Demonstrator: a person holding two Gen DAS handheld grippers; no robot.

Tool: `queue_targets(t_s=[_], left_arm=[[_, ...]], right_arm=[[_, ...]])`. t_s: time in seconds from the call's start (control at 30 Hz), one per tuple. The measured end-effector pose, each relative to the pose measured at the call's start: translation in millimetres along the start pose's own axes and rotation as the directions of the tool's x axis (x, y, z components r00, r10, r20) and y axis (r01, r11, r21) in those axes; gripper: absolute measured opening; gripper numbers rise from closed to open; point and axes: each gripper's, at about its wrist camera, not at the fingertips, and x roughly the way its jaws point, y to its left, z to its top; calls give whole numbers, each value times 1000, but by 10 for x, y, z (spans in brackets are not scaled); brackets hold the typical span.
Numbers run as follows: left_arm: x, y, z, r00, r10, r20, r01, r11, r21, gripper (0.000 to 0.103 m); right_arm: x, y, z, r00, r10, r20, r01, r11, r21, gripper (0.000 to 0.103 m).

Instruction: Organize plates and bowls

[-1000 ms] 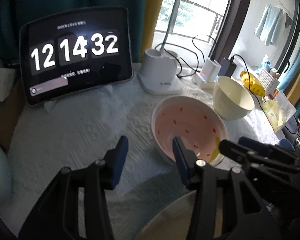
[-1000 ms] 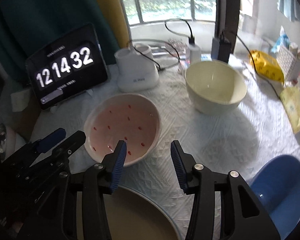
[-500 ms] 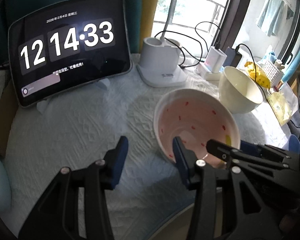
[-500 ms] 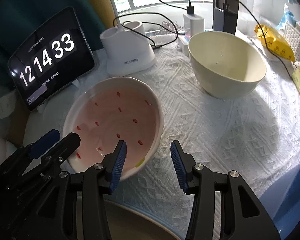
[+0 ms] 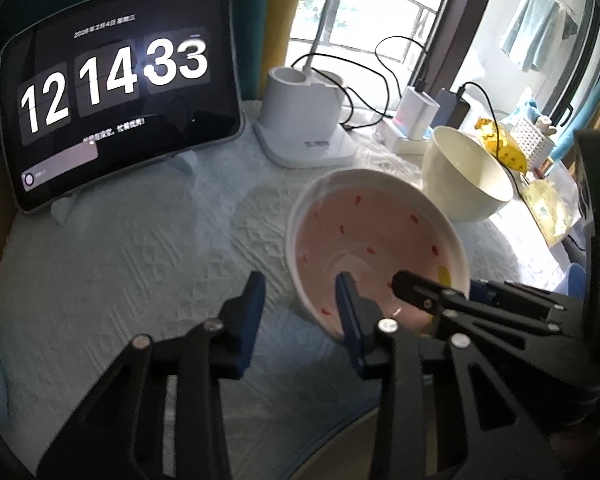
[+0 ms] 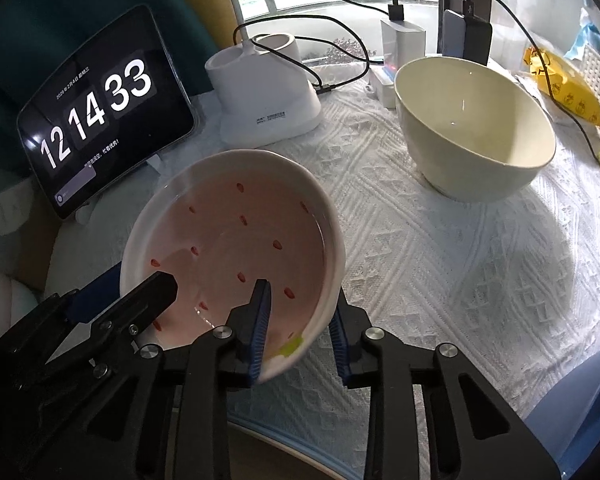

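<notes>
Right wrist view: pink bowl (image 6: 236, 248) now straddled at its rim by right gripper (image 6: 300, 320), fingers wide; previously short of it. Left gripper (image 5: 300, 300) wide. Grasp judged imminent.

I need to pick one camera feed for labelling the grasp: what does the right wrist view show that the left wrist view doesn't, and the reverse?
Only the right wrist view shows the right gripper straddling the pink speckled bowl rim, one finger inside, one outside.

Only the left wrist view shows the left gripper open, with a hanging blue garment outside.

Both show the bowl tilted, the clock tablet and the cream bowl.
</notes>
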Motion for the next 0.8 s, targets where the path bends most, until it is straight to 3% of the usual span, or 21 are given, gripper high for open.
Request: queue_targets(t_s=[0.2,0.8], left_arm=[[9,-31,-1,999,-35,-4,35,999,7,26],[-138,-67,15,997,-40,67,39,999,20,26]], right_arm=[[12,15,-5,1000,0,5,0,1000,7,29],[-91,-17,-17,999,10,53,-11,1000,13,29]])
